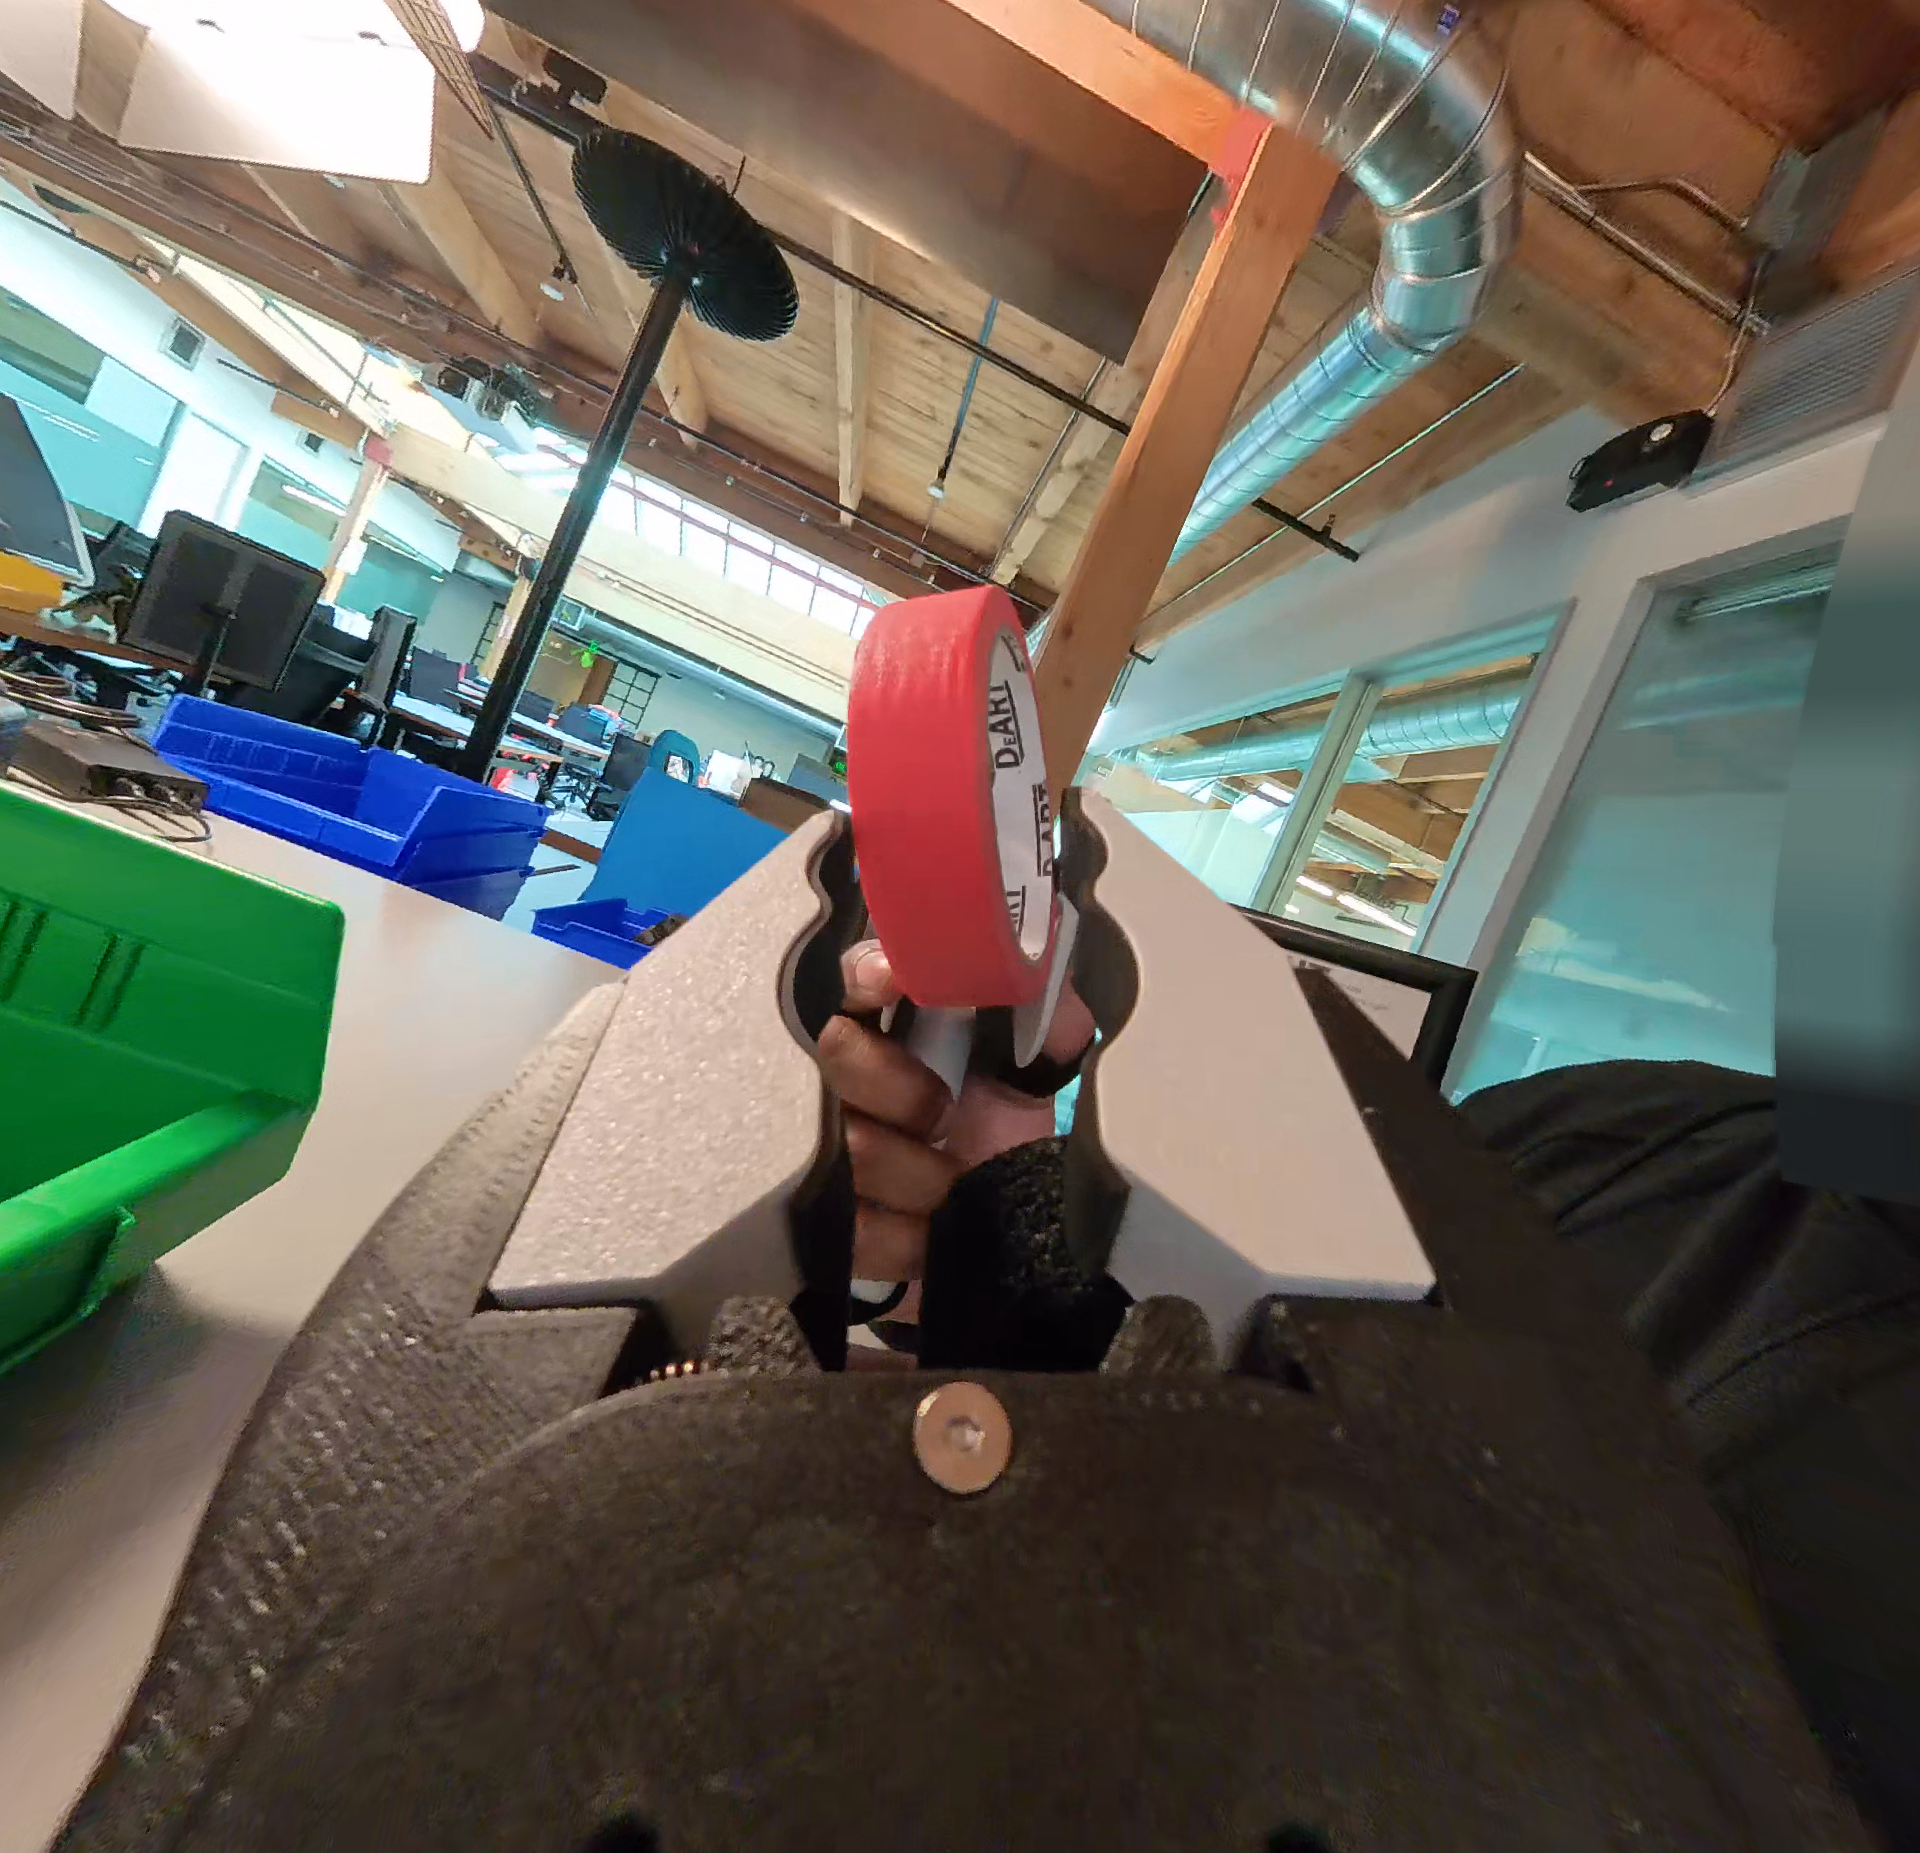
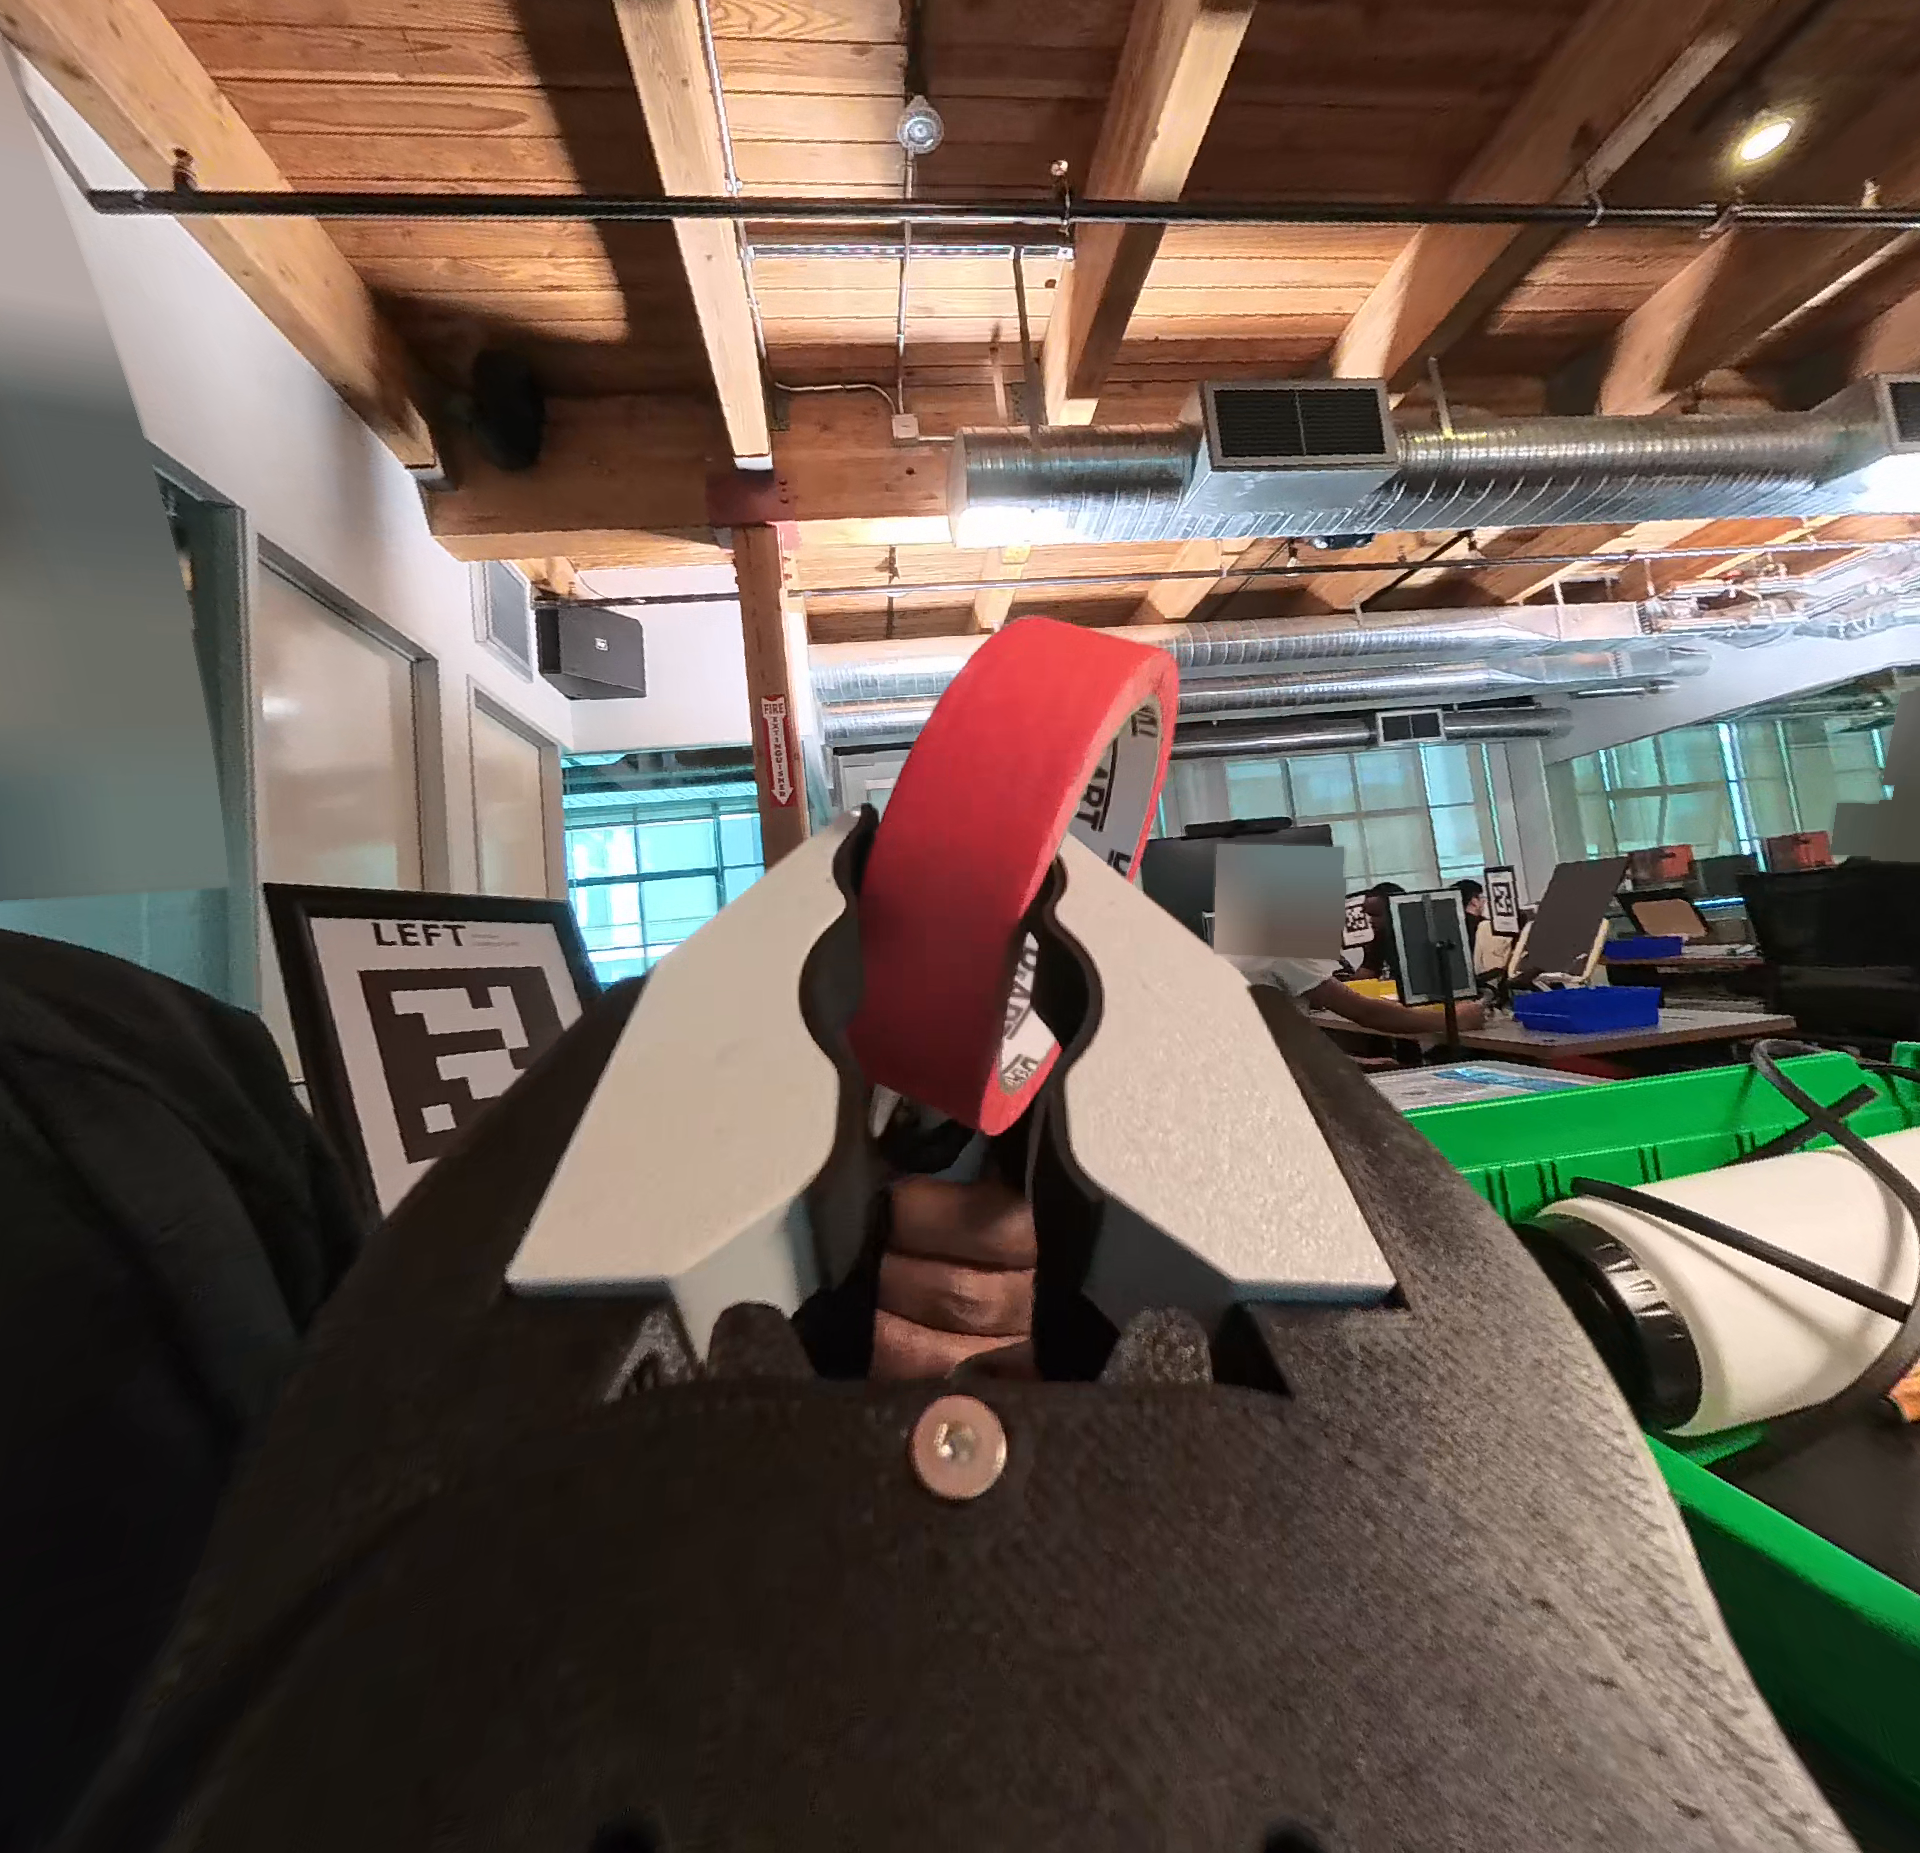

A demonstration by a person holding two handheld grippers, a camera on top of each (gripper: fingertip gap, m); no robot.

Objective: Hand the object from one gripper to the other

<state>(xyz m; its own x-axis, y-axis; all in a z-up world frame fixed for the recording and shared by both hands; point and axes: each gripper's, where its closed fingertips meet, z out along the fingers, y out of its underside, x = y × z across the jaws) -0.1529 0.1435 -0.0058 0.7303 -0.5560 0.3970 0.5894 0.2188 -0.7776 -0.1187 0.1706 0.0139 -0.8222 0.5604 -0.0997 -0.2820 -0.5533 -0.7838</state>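
1. Tape roll (image 1: 940, 795), red, stands on edge in mid-air above the table (image 1: 416, 972), between both grippers
2. Left gripper (image 1: 951, 837): fingers narrowed onto the roll's flat sides, touching it
3. Right gripper (image 2: 951, 868): fingers likewise clamped across the roll
4. Judged status: handover at mid-point, both grips engaged; remaining step is one gripper releasing and drawing clear

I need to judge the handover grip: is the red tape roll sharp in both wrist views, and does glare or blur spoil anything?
Left wrist view: red tape roll sharp between the left gripper fingers; ceiling light panel blown out; green bin slightly smeared. Right wrist view: roll sharp in the right gripper; strong wide-angle bending at the edges; blur patches are added.
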